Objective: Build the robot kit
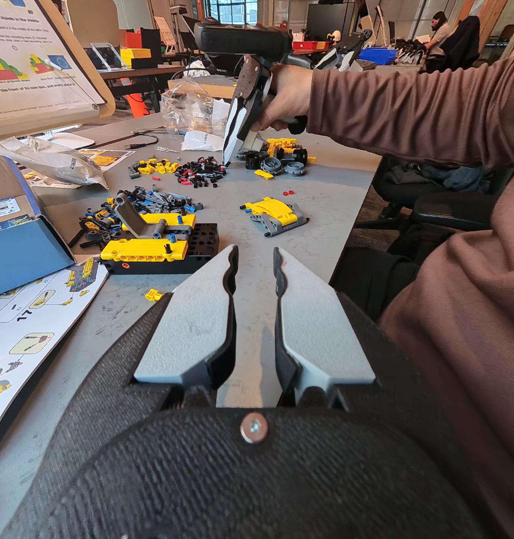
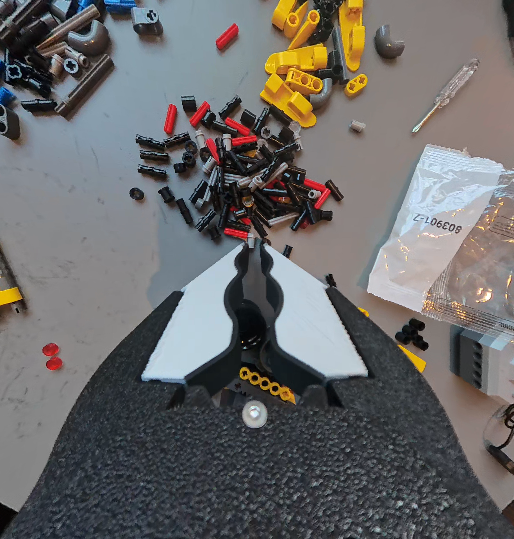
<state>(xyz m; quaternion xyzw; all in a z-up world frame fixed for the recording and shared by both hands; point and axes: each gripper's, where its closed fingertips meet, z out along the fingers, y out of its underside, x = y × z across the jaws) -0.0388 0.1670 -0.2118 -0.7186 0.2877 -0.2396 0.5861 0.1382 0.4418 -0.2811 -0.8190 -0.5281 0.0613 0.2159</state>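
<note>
A grey table point(image 1: 323, 233) is strewn with toy building pieces. The left gripper point(image 1: 255, 256) hovers low over bare tabletop, its jaws parted and holding nothing; nearest it, to the left, sits a black and yellow half-built model point(image 1: 162, 248), beside an open instruction booklet point(image 1: 31, 320). Farther off, a hand point(image 1: 285, 96) points the right gripper point(image 2: 253, 246) steeply down at the near edge of a pile of black, red and grey pins point(image 2: 250, 180). Its jaws are narrowed around a small pale grey pin point(image 2: 251, 241) at the tips. Yellow pieces point(image 2: 302, 78), a small screwdriver point(image 2: 445, 93) and plastic bags point(image 2: 442, 221) lie nearby.
</note>
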